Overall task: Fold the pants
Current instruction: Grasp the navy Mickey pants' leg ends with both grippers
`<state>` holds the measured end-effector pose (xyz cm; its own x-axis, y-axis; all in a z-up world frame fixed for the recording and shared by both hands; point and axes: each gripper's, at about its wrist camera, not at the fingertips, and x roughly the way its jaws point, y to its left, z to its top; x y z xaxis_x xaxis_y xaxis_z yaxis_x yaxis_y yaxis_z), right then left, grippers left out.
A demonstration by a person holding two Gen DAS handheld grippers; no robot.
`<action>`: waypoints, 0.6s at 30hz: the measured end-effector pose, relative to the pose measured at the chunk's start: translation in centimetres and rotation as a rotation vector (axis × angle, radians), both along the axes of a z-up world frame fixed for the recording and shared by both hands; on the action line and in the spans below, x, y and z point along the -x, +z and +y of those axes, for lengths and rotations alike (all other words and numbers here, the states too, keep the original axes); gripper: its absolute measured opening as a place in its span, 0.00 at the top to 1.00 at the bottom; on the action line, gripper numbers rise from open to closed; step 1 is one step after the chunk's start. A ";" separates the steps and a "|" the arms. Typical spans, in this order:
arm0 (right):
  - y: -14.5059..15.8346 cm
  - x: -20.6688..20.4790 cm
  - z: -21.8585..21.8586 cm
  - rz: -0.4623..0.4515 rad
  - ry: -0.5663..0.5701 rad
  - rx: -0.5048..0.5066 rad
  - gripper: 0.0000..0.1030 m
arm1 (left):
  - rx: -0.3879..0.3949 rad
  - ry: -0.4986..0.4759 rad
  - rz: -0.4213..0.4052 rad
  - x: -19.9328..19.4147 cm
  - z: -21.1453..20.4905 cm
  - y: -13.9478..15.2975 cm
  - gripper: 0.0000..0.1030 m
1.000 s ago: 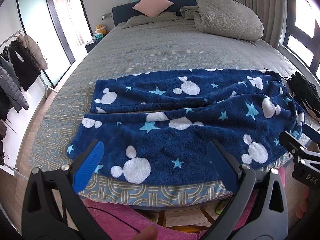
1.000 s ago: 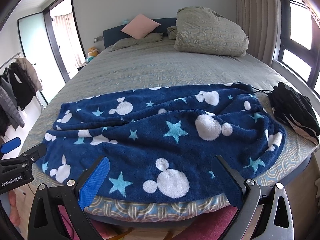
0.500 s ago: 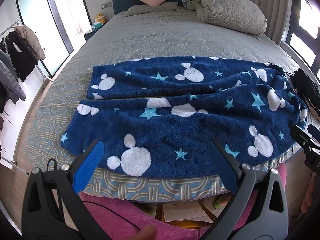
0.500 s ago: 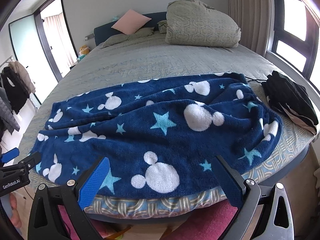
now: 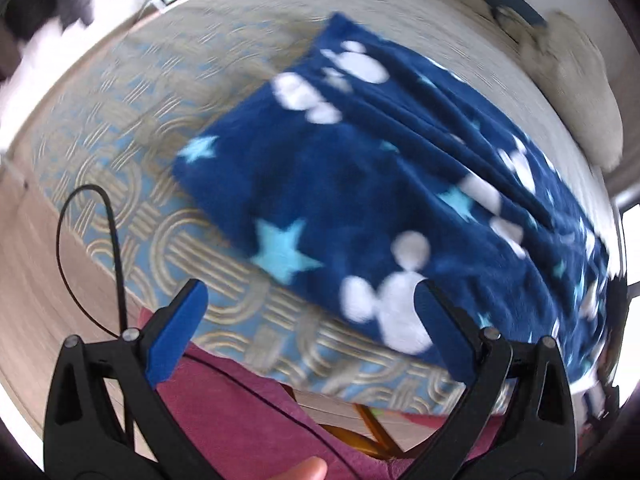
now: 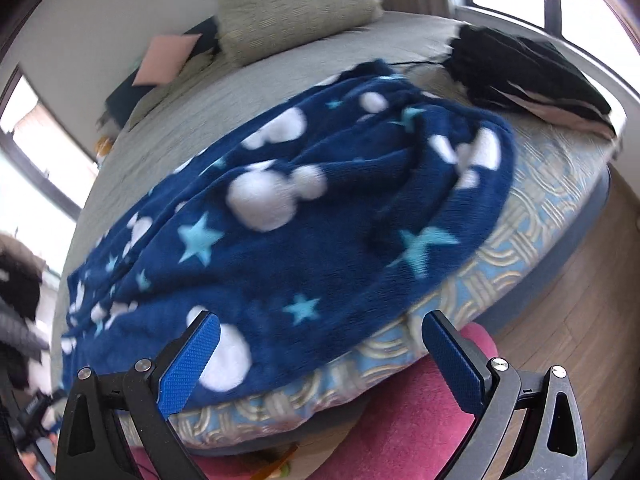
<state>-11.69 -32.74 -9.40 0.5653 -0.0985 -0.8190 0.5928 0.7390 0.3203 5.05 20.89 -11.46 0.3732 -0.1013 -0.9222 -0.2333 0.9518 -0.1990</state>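
Pants (image 5: 384,184) lie on patterned bed (image 5: 132,152) near black garment (image 6: 524,72).

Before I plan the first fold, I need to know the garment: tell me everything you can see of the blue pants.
The blue pants are thick, fleecy, navy fabric printed with white mouse-head shapes and pale blue stars. They lie spread sideways across the near edge of the patterned bed cover, unfolded, with long rumpled creases along their length and one end bunched near a black garment. Both the left claw and right claw are open, just short of the pants' near edge, touching nothing.
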 end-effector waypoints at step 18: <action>-4.1 3.3 -10.3 -0.122 -0.285 -0.409 0.42 | 0.210 0.079 0.149 -2.4 1.2 -3.6 0.07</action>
<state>-14.96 -43.08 -13.54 0.6566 0.0521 -0.7524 0.6927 0.3530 0.6290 7.47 22.06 -15.02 0.2490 -0.2720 -0.9295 -0.3463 0.8713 -0.3478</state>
